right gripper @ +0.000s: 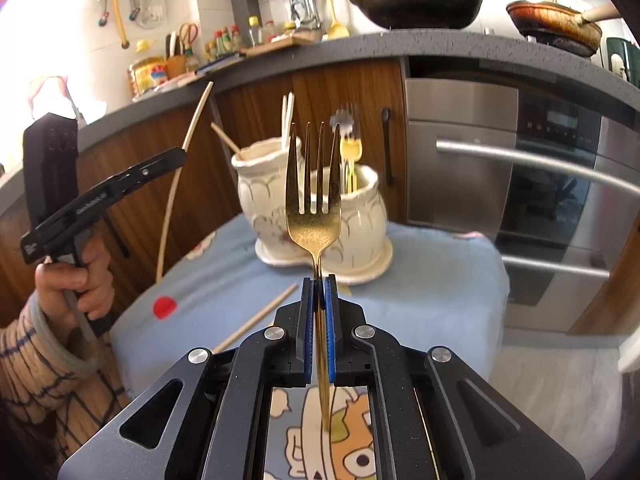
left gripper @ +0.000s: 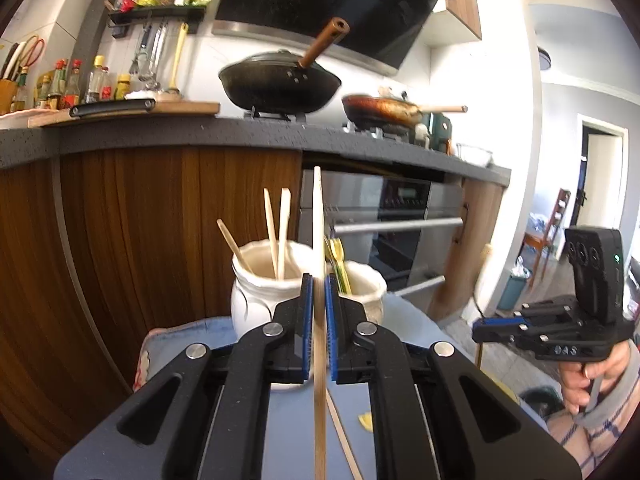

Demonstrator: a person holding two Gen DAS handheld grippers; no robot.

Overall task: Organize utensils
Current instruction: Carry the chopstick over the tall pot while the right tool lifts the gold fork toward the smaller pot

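My left gripper is shut on a wooden chopstick that stands nearly upright, in front of two joined cream ceramic pots. The left pot holds three chopsticks; the right pot holds gold cutlery. My right gripper is shut on the handle of a gold fork, tines up, short of the same pots. The held chopstick and the left gripper show at the left of the right wrist view. Another chopstick lies on the blue cloth.
A small table under the blue cartoon cloth stands in front of wooden cabinets and an oven. On the grey counter are a black wok, a frying pan, bottles and a cutting board. A red spot marks the cloth.
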